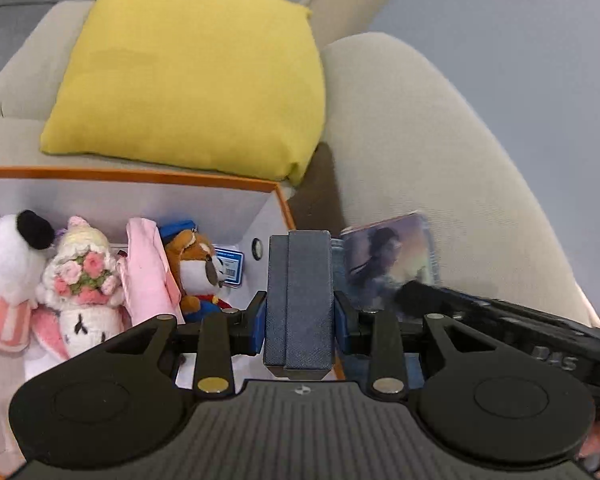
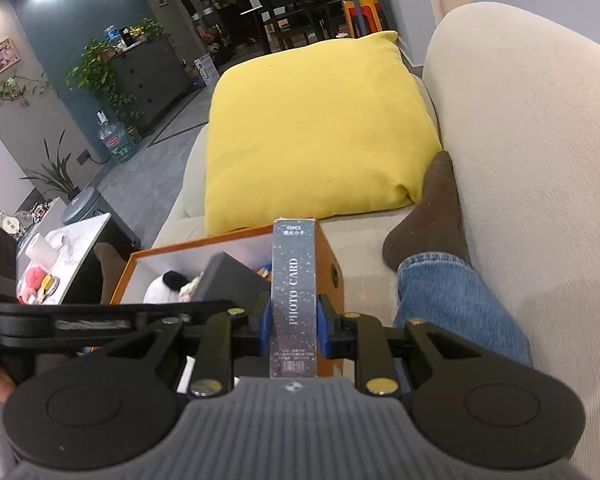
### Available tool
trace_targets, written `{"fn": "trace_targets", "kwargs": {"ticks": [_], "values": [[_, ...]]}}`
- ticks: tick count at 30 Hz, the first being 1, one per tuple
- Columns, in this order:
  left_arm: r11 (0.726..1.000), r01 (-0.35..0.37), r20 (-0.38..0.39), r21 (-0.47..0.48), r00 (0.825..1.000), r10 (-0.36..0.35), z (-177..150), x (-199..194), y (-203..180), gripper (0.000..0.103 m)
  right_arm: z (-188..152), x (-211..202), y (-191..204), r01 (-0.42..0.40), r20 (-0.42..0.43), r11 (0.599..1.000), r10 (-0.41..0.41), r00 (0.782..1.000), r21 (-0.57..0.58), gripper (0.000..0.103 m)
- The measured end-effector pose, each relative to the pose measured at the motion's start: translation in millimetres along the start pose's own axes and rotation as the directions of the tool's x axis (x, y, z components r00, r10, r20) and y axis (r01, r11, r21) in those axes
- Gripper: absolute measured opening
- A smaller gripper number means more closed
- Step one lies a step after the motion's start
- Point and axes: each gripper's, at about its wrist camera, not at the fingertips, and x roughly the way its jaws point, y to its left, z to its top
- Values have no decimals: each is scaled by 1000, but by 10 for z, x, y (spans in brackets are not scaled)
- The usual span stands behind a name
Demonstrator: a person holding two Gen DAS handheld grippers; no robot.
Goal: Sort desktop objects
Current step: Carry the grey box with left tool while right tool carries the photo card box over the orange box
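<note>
Left gripper (image 1: 299, 312): fingers clamped on a dark blue box (image 1: 299, 296), held above the bin's near corner.
Right gripper (image 2: 294, 326): fingers gripping a photo-card box (image 2: 294, 300) upright, by its narrow sides.
Handling: both look light, stiff, smooth-sided; squeeze the flat faces.
Orange-rimmed bin (image 1: 140, 178): plush toys (image 1: 80, 276) packed inside.

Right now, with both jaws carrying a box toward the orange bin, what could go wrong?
1. The bin is already crowded with plush toys, so the dark box in the left gripper may land on them and tip out.
2. The right gripper pinches the photo card box only near its lower end; it could pivot or slip.
3. The two grippers are close and could collide.
</note>
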Motion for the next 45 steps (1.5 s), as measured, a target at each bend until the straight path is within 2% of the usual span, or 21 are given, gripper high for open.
{"fn": "trace_targets", "kwargs": {"ticks": [4,7,9,12,15,17,21,26,29,32,37,41,45], "values": [[1000,-9,47,-3,999,9,122,99,73,37,82,123,-66,-8,-3,1000,8,1000,17,24],[998,27,37,-60,999,-25,171,68,216,37,102,201,-105,-15,-9,999,15,1000,28,24],[997,9,49,-76,999,-5,163,43,306,37,95,213,-124,-17,-8,999,17,1000,31,24],[994,4,14,-111,1000,-3,128,150,408,37,81,217,-132,-24,-2,999,24,1000,29,24],[989,56,-5,-140,998,-57,86,263,447,37,85,235,-133,-38,4,999,38,999,34,24],[991,19,-4,-133,1000,-19,68,349,435,37,78,236,-129,-41,3,999,41,999,35,24],[991,-16,-18,-136,1000,13,17,504,467,37,71,232,-145,-28,-2,999,29,1000,29,24],[995,-83,-9,-48,997,83,-24,572,340,37,51,241,-93,-44,-5,999,45,999,22,24],[989,-146,-2,9,989,146,-59,587,260,37,47,291,-19,-64,-18,998,64,998,13,24],[985,-168,7,34,986,168,-79,563,255,37,42,382,74,-33,-28,999,32,999,-27,24],[979,-197,37,43,980,196,-126,493,289,37,46,595,131,-46,-80,998,43,996,-36,24],[969,-244,82,20,967,242,-161,447,364,37,63,771,206,-14,-110,997,6,994,-72,24],[976,-216,92,-17,972,217,-90,463,440,37,53,959,351,11,-133,991,-29,991,-134,24]]}}
